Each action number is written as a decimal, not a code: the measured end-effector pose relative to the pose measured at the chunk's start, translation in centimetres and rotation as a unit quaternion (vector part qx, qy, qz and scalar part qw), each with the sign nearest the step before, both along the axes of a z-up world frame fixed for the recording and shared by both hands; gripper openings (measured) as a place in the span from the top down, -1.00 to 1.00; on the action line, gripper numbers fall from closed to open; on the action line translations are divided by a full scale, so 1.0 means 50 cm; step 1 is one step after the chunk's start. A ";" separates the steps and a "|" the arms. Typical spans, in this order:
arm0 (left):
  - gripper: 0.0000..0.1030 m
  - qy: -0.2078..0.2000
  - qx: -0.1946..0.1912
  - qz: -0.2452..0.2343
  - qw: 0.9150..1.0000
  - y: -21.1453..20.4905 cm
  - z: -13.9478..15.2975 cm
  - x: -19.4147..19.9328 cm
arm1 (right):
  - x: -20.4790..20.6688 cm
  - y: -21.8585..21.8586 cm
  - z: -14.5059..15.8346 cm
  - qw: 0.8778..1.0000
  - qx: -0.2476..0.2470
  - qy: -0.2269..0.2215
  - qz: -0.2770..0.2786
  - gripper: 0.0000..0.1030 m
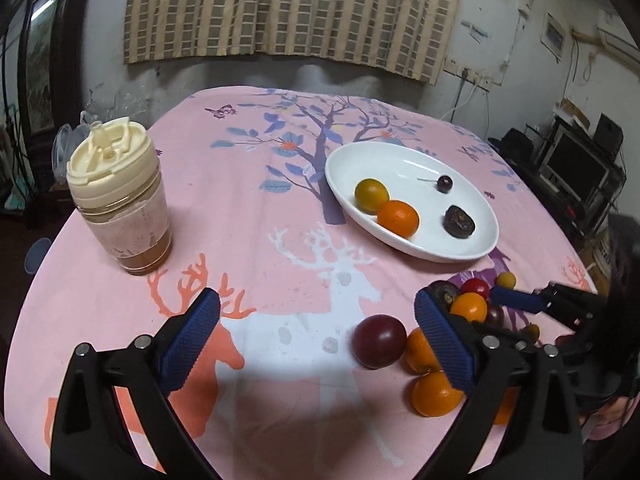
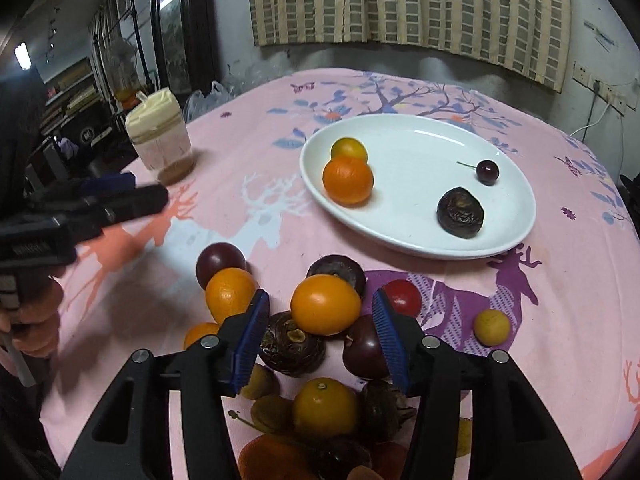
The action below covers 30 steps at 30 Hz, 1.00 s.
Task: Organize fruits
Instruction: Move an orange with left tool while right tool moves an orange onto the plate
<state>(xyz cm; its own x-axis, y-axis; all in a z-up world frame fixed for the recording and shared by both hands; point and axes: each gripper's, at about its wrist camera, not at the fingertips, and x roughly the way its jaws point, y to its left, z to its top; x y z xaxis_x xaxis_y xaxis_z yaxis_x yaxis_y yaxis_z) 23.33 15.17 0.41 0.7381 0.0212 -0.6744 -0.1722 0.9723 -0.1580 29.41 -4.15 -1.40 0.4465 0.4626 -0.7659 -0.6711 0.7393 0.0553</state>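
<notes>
Four fruits sit on the white plate (image 2: 516,216); the right hand-held gripper (image 2: 320,322), jaws apart around the orange kumquat (image 2: 325,304), should close gently.

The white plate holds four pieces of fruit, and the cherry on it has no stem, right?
Nearly. The white plate does hold four pieces, but the cherry has a stem: the right wrist view shows a thin one sticking out to its left.
</notes>
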 end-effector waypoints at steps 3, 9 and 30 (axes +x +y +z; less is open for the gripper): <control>-0.86 -0.009 0.000 -0.001 1.000 -0.001 0.007 -0.009 | -0.006 0.011 -0.013 1.000 -0.023 -0.019 -0.005 0.14; -0.85 -0.002 0.007 -0.041 0.999 -0.038 -0.003 -0.009 | -0.004 -0.010 -0.004 1.000 0.007 -0.006 -0.006 0.25; 0.21 0.042 0.082 -0.183 0.979 -0.191 -0.079 0.027 | 0.004 -0.090 0.063 0.995 0.087 -0.002 -0.044 0.24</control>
